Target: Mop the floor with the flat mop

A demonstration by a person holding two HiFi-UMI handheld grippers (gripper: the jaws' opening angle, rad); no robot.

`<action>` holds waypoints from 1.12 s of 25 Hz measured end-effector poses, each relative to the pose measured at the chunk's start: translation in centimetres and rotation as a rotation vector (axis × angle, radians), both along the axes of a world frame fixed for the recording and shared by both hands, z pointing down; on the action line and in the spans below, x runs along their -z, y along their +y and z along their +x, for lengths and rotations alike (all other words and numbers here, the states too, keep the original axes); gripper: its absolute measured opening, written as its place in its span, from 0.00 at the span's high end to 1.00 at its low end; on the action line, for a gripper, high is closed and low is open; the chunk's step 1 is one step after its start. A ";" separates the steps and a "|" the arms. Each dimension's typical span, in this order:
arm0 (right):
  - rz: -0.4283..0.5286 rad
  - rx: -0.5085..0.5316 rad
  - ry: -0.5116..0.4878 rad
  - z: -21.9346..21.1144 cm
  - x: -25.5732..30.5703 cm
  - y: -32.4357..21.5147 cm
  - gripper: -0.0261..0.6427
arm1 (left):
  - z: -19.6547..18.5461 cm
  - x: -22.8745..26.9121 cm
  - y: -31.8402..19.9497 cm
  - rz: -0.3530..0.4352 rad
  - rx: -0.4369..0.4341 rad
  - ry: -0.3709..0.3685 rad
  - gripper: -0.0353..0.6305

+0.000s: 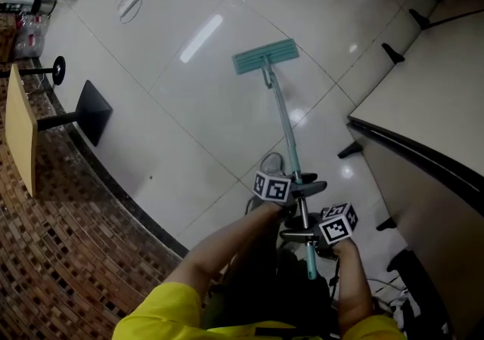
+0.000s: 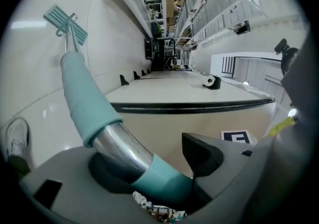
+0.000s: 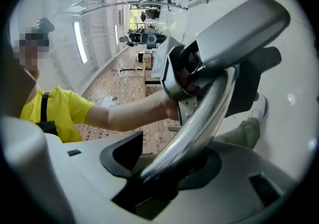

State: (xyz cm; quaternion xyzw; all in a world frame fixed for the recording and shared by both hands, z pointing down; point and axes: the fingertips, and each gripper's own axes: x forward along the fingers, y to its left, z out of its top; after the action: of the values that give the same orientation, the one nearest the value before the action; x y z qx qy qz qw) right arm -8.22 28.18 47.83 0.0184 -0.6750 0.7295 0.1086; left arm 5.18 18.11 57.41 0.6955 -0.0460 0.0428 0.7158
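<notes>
- The flat mop [image 1: 266, 56] has its teal head down on the glossy white floor [image 1: 189, 112], out in front of the person and well apart from the desk [image 1: 435, 97] on the right.
- Its handle [image 1: 286, 123] slants from the head back toward the person. It is teal-sleeved for most of its length, with bare metal where the grips are.
- The left hand-held gripper [image 1: 304, 184] is clamped on the handle, on the side nearer the mop head. In the left gripper view the left hand-held gripper [image 2: 149, 162] has both dark jaws pressed against the pole, on bare metal between two teal sleeves, and the mop head [image 2: 65, 21] shows small at the far end.
- The right hand-held gripper [image 1: 299, 236] grips the same handle just behind the left one, nearer the top end, and a short teal stub pokes out beyond it. In the right gripper view the right hand-held gripper [image 3: 167, 164] has its jaws drawn in tight on the shiny metal tube.
- The two marker cubes sit near each other, one on each side of the pole.
- The person wears yellow sleeves [image 1: 174, 314], and a light shoe [image 2: 17, 138] shows on the floor beside the handle.
- A small dark roll [image 2: 212, 81] lies on the pale, dark-edged desk.
- On the left a brick-patterned strip [image 1: 68, 248] borders the tiles, with a black square stand base [image 1: 94, 110] at its edge and a wooden board [image 1: 21, 134] beside it.
- A loose cable [image 1: 136, 0] lies on the floor far ahead.
</notes>
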 end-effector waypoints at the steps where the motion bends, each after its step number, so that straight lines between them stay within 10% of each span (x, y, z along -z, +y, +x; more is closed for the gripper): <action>1: 0.021 0.004 -0.001 -0.3 -1.1 -2.5 0.63 | -0.3 -0.9 -2.7 0.017 0.005 0.001 0.49; 11: 0.132 -0.101 -0.019 -2.9 -8.1 -21.6 0.63 | -2.2 -7.3 -21.4 0.126 -0.122 -0.053 0.51; 23: -0.049 0.191 -0.006 -0.9 3.0 8.1 0.63 | -1.6 2.1 6.7 -0.031 0.049 -0.043 0.51; 28: -0.095 0.184 -0.055 -0.4 6.5 11.4 0.61 | -1.8 4.1 11.3 -0.106 0.140 -0.032 0.51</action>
State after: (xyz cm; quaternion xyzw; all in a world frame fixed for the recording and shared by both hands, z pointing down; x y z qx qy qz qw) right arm -8.61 39.61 41.35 -0.0690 -0.6411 0.7480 0.1572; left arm 3.41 29.38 53.28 0.6512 -0.1034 0.0060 0.7518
